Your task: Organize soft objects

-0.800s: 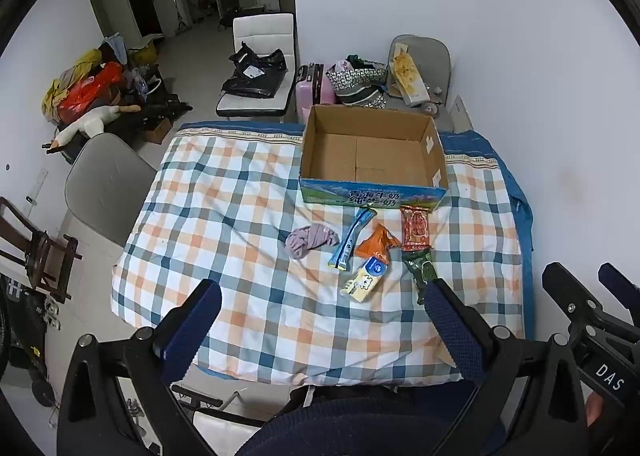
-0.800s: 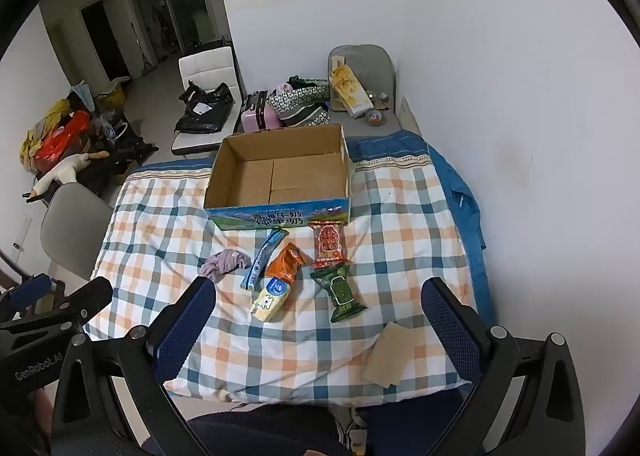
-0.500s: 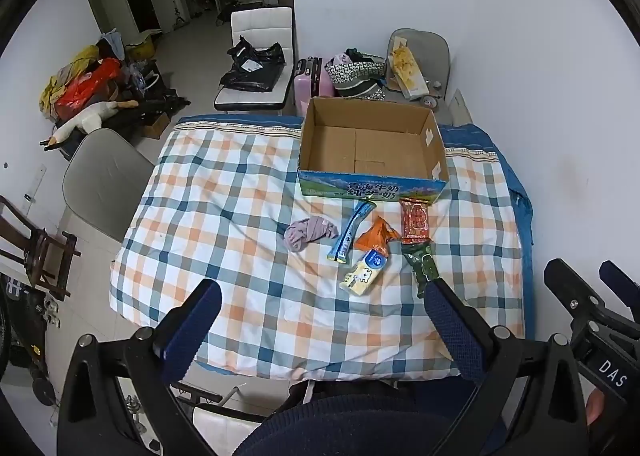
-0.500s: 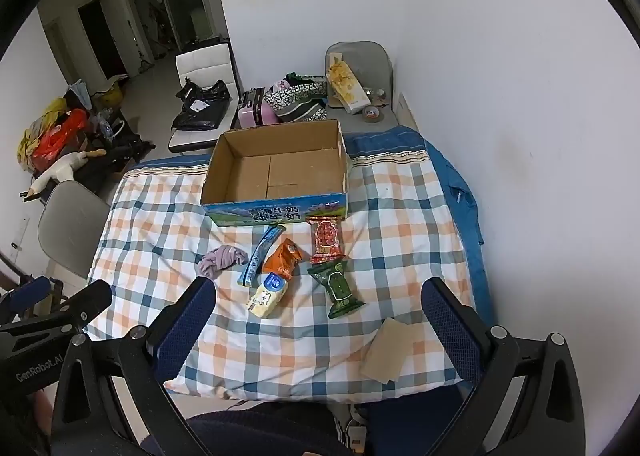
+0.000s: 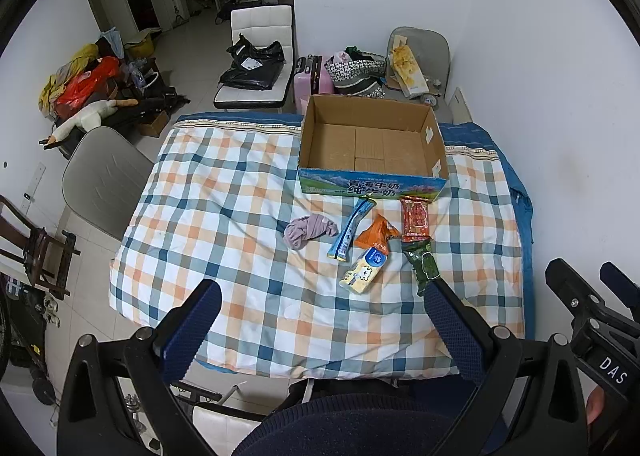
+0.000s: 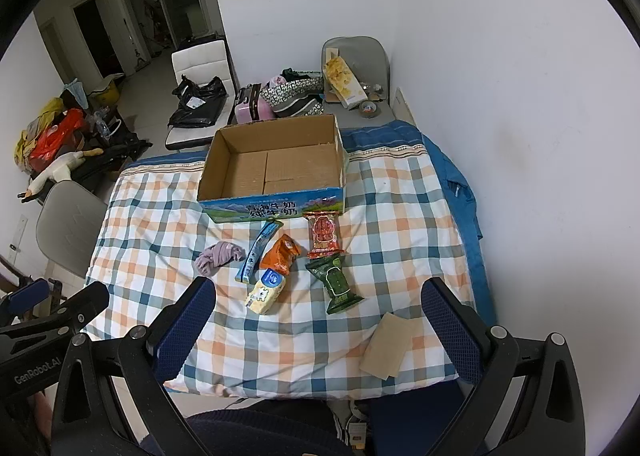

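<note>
An empty cardboard box (image 5: 428,124) (image 6: 224,144) stands at the far side of a checked quilt (image 5: 224,212) (image 6: 400,224). In front of it lie a purple sock (image 5: 306,230) (image 6: 218,255), a blue stick pack (image 5: 351,228) (image 6: 258,250), an orange packet (image 5: 376,236) (image 6: 282,252), a yellow and white packet (image 5: 365,272) (image 6: 266,290), a red packet (image 5: 415,216) (image 6: 324,234) and a green packet (image 5: 423,266) (image 6: 336,282). My left gripper (image 5: 320,312) and right gripper (image 6: 318,310) are open and empty, held above the quilt's near edge.
A brown paper piece (image 6: 390,344) lies at the quilt's near right. A white wall runs along the right. A grey chair (image 5: 104,180) stands left of the table; another chair with clutter (image 6: 352,72) and bags (image 5: 352,72) sit behind the box.
Both grippers have risen and pulled back slightly; the table and objects look a little farther away. Nothing on the quilt has moved.
</note>
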Available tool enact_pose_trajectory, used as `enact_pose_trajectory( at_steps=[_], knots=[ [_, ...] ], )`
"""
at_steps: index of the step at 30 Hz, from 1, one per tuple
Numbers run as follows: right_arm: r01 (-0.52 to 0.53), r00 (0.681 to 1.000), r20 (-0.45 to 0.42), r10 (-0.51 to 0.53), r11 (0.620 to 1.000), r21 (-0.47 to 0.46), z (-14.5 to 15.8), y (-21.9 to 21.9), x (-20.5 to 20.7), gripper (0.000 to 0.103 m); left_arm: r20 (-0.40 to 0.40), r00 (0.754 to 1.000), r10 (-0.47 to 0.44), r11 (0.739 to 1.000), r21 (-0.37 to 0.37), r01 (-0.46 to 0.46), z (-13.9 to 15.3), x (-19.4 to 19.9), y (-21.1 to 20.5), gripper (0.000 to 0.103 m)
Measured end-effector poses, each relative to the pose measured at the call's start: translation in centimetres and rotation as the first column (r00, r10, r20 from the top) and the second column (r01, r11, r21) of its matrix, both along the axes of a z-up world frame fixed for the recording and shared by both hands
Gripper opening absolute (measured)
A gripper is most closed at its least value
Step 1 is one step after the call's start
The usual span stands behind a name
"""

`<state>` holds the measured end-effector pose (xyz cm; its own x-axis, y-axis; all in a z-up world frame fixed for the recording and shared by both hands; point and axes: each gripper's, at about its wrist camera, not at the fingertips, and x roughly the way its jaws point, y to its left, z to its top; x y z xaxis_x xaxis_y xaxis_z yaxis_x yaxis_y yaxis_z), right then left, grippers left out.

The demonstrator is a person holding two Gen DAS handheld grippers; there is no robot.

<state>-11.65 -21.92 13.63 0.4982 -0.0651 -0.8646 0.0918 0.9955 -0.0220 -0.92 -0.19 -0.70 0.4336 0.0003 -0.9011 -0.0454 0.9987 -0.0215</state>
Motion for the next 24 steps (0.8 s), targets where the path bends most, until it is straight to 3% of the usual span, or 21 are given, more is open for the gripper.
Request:
enact_pose_trajectory(
  at_steps=[24],
  knots=[
    [0.005, 1.0, 0.006, -0.005, 1.0, -0.003, 0.3, -0.43, 0.0, 0.103, 0.002, 1.0, 0.0, 1.0, -0.003, 0.0, -0.36, 0.14, 0.08, 0.103]
  ],
)
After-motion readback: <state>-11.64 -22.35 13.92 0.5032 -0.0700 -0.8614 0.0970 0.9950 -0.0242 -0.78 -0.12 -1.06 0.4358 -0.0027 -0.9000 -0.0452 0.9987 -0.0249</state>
